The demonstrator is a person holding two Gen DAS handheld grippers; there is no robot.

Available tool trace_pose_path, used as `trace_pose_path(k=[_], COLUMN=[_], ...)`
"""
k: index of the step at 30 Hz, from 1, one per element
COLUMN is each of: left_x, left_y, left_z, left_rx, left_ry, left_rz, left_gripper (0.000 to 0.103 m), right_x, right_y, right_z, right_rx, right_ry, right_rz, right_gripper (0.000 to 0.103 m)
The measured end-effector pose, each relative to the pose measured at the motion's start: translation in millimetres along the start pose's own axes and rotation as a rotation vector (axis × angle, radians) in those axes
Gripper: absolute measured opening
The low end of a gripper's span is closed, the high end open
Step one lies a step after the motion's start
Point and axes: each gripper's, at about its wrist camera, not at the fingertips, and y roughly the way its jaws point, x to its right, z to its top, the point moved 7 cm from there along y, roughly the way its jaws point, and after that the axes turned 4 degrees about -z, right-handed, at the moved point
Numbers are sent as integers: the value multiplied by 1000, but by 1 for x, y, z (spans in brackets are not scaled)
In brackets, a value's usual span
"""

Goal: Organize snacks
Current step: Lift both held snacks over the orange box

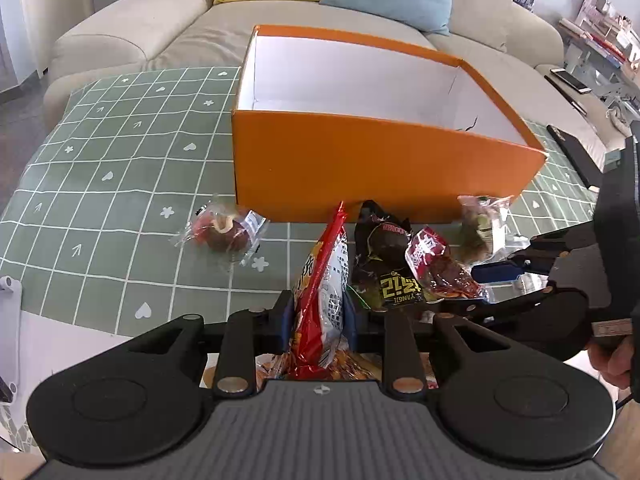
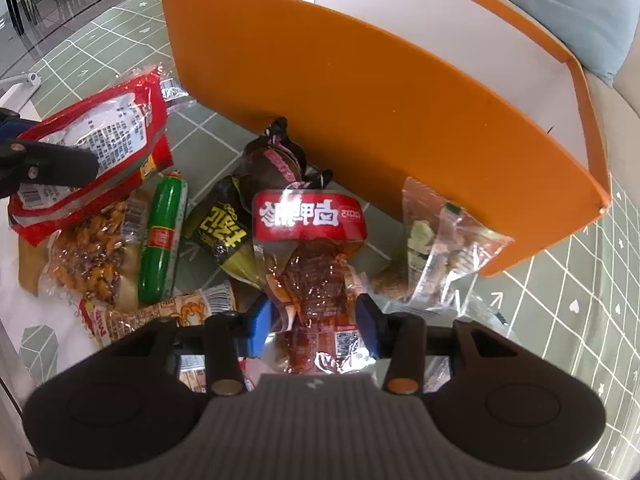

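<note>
**Inspector:** State of the left gripper (image 1: 319,312)?

**Assistant:** Its jaws are clenched on the red-and-white snack bag (image 1: 322,280), held edge-up between the blue pads, in front of the orange box (image 1: 360,168) on the worktop.

**Inspector:** And the right gripper (image 2: 316,320)?

**Assistant:** Its jaws flank the clear red-labelled meat pack (image 2: 312,256); contact with the pads cannot be confirmed. The pack lies flat before the box's near wall, label toward the box.

**Inspector:** Neighbouring items?

**Assistant:** A green sausage (image 2: 162,240) and a black-and-yellow packet (image 2: 224,228) to its left, a clear pouch (image 2: 436,240) to its right.

**Inspector:** Pose?

**Assistant:** Both grippers point toward the box, low over the green checked cloth (image 1: 100,160).
</note>
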Motion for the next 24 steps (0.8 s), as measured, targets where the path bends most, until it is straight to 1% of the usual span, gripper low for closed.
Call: trace_pose_path(k=[4, 6, 10, 12, 13, 16, 18, 19, 24], left_x=[-1, -1, 3, 4, 4, 1, -1, 0, 2], left_y=[6, 11, 16, 17, 17, 15, 9, 5, -11], left_z=[1, 1, 1, 0, 0, 2, 4, 5, 14], left_rx=[-13, -26, -35, -31, -23, 0, 18, 29, 74], left_ry=[14, 12, 42, 55, 52, 20, 8, 5, -10], left_rz=[-8, -6, 25, 35, 37, 36, 42, 42, 43], left_gripper=[31, 37, 38, 33, 33, 29, 28, 28, 28], right_x=[-1, -2, 0, 1, 3, 6, 9, 11, 14], right_y=[-4, -6, -11, -14, -17, -26, -34, -38, -54], right_z=[5, 8, 13, 15, 16, 15, 13, 11, 13], right_rx=[25, 28, 43, 52, 58, 74, 88, 95, 140], right_ry=[-22, -32, -36, -37, -34, -23, -16, -13, -7], right_rz=[7, 16, 30, 31, 34, 41, 47, 46, 42], right_gripper=[30, 25, 21, 18, 17, 14, 12, 8, 8])
